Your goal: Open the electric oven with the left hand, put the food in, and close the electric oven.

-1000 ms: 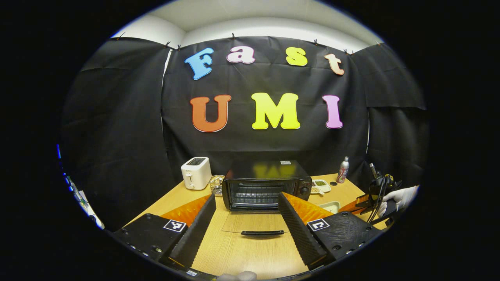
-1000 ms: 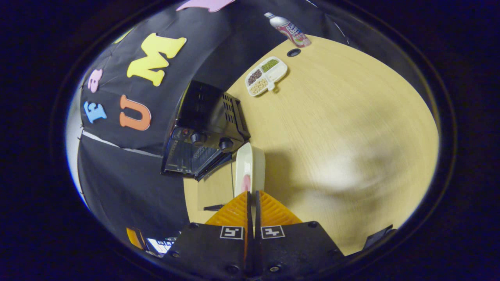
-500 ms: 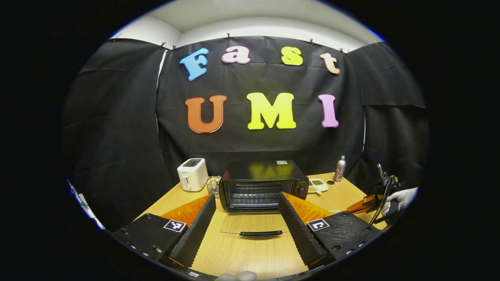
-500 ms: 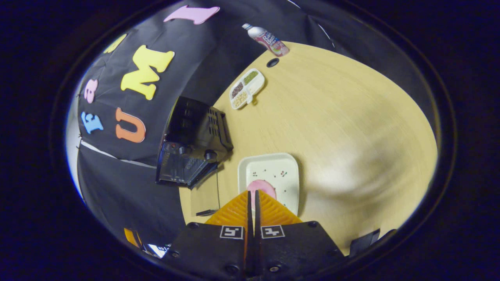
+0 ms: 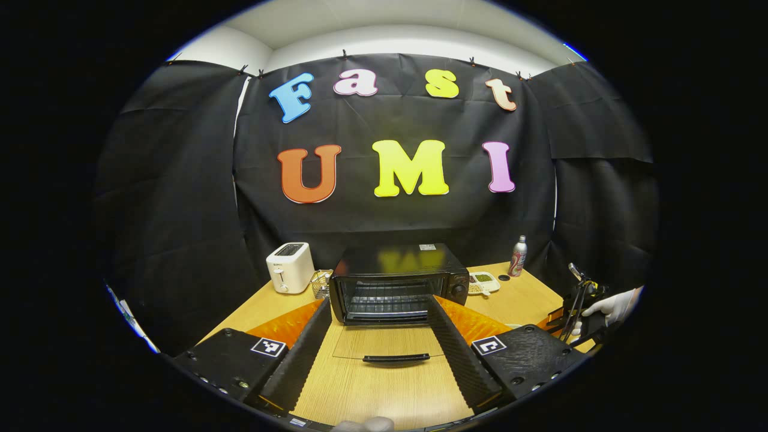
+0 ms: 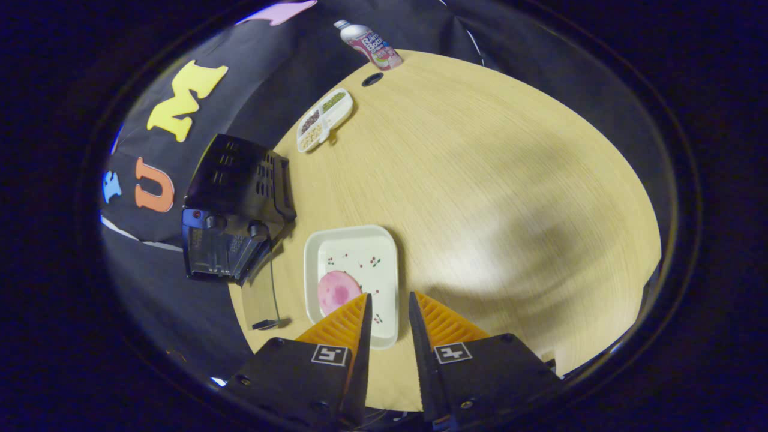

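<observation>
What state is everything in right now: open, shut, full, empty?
Oven: door down flat, open, racks bare.
Tray: on the table, pink food on it.
Left gripper: open, empty.
Right gripper: slightly open, above the tray's edge.
Toaster: slots empty.
Bottle: capped, upright.

Bottle at the table's far edge carries a printed label; lettering too blurred to make out. Small sticker on the electric oven top, unreadable. Nothing else bears legible text.
</observation>
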